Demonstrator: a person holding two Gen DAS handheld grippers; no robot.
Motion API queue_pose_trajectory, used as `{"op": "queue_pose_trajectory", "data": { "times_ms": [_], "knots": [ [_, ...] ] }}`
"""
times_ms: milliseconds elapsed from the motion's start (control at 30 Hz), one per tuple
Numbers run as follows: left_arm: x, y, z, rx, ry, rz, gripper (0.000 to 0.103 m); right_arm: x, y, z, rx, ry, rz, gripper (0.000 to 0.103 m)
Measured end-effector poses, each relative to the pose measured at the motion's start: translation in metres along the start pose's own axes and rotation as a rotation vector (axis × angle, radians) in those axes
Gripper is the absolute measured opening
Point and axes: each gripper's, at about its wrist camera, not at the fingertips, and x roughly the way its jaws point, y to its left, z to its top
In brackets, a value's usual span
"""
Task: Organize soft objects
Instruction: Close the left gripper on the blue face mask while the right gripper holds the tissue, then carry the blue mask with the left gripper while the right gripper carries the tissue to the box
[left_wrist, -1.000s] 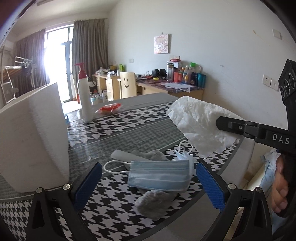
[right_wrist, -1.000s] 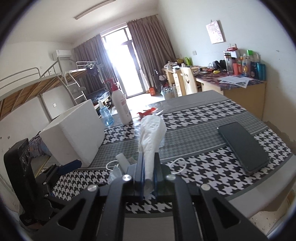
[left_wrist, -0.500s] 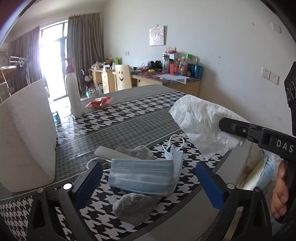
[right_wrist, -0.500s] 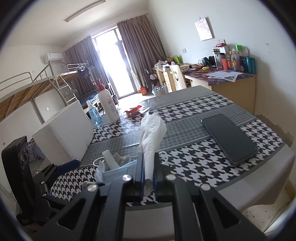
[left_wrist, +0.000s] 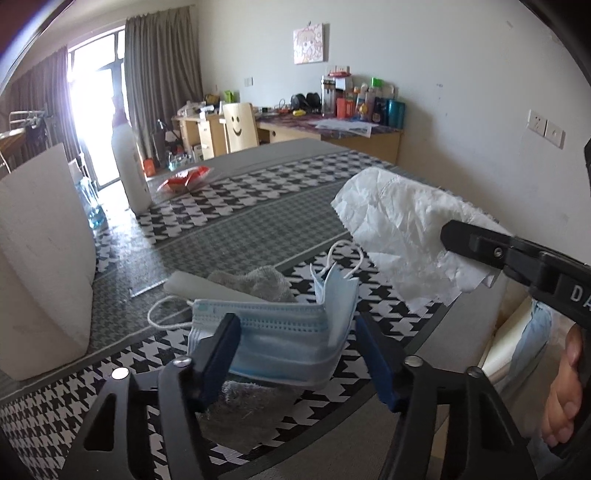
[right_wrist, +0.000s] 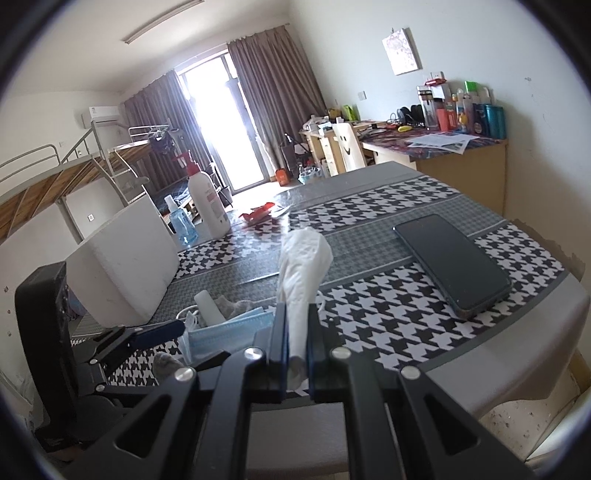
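Note:
A light blue face mask (left_wrist: 280, 332) lies on a grey fuzzy cloth (left_wrist: 266, 282) near the table's front edge, beside a white tube (left_wrist: 207, 286). My left gripper (left_wrist: 295, 321) is over the mask. Its jaws are closing, and its blue pads (left_wrist: 229, 332) stand at the mask's two ends without squeezing it. To the right, my right gripper (right_wrist: 296, 310) is shut on a crumpled white tissue (right_wrist: 303, 258), which sticks up between its fingers. The tissue (left_wrist: 402, 236) hangs above the table in the left wrist view. The mask (right_wrist: 225, 328) also shows in the right wrist view.
A white foam box (left_wrist: 40, 258) stands close on the left. A dark phone (right_wrist: 454, 262) lies at the right of the houndstooth table (right_wrist: 369, 332). Further back are a white pump bottle (right_wrist: 207, 206), a blue spray bottle (right_wrist: 181, 225) and a red packet (left_wrist: 184, 179). A person's hand (left_wrist: 565, 391) holds the right gripper.
My left gripper has come forward and down onto the mask, and its jaws have narrowed from wide open to the mask's ends. The right gripper keeps hold of the tissue, almost still.

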Motion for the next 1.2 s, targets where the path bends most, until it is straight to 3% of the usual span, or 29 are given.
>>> {"op": "queue_pose_trajectory", "data": {
  "times_ms": [233,533,900,1200],
  "knots": [
    [0.0,-0.001,-0.003,0.005,0.011,-0.007,0.036,0.0,-0.004,-0.002,0.014,0.0,0.002,0.011],
    [-0.014,-0.002,-0.007,0.021,-0.004,-0.061,0.021,0.001,-0.003,-0.001,0.018,-0.005,0.001,0.011],
    [-0.04,0.009,-0.003,0.011,-0.078,-0.075,0.018,-0.004,0.008,0.002,-0.002,-0.028,0.001,0.011],
    [-0.063,0.031,0.001,-0.019,-0.144,-0.011,0.018,-0.007,0.019,0.01,-0.024,-0.06,-0.001,0.011]
  ]
}}
